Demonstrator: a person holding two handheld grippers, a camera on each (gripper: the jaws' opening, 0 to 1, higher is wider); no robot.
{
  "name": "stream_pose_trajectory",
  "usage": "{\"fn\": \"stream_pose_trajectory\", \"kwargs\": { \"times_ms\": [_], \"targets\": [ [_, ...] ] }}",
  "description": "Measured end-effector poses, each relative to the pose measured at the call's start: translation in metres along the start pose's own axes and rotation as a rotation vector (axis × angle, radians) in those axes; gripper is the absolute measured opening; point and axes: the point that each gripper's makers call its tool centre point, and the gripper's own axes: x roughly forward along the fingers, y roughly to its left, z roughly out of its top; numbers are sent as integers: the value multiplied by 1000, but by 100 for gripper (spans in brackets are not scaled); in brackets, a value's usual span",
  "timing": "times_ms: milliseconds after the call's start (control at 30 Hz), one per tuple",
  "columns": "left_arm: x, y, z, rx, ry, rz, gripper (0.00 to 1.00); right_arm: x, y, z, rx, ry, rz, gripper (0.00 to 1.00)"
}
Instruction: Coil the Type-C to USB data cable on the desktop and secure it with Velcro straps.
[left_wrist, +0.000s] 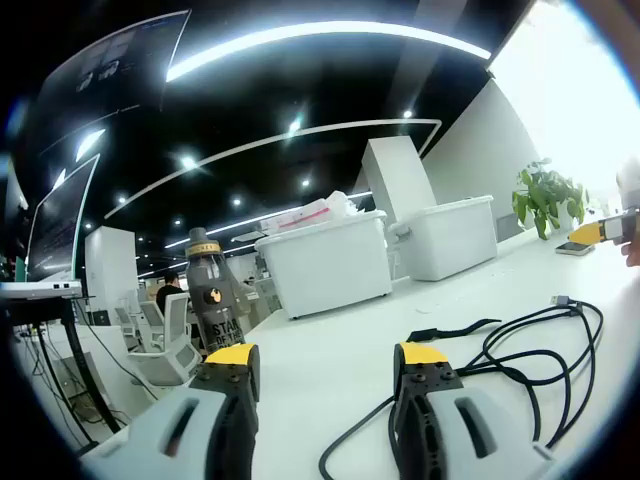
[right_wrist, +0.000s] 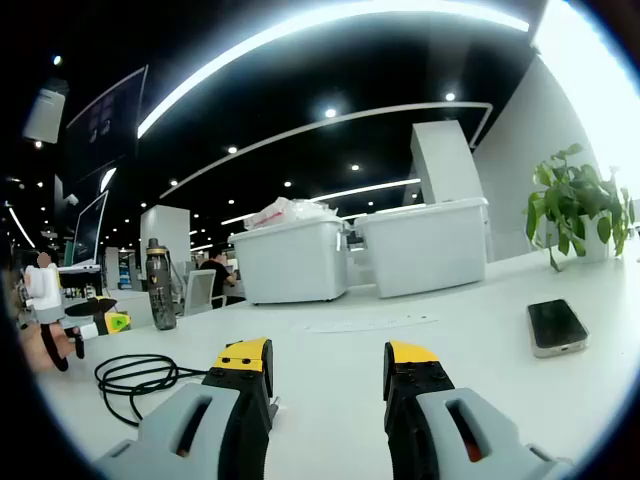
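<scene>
The left gripper (left_wrist: 325, 372), grey with yellow-tipped black jaws, stands wide open over the white desktop (left_wrist: 330, 340) and grips nothing. The loose black data cable (left_wrist: 530, 345) sprawls just right of its right jaw, one strand running between the jaws; a black Velcro strap (left_wrist: 450, 330) lies at its far edge. The right gripper (right_wrist: 325, 368) is equally spread and empty, the cable (right_wrist: 135, 378) lying left of its left jaw. A dark smartphone (right_wrist: 555, 325) rests to its right.
</scene>
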Motion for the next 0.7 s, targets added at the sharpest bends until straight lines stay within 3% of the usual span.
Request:
{"fn": "stream_pose_trajectory", "kwargs": {
  "times_ms": [700],
  "targets": [
    [-2, -1, -1, 0, 3, -2, 55, 0, -1, -1, 2, 3, 2, 43]
  ]
}}
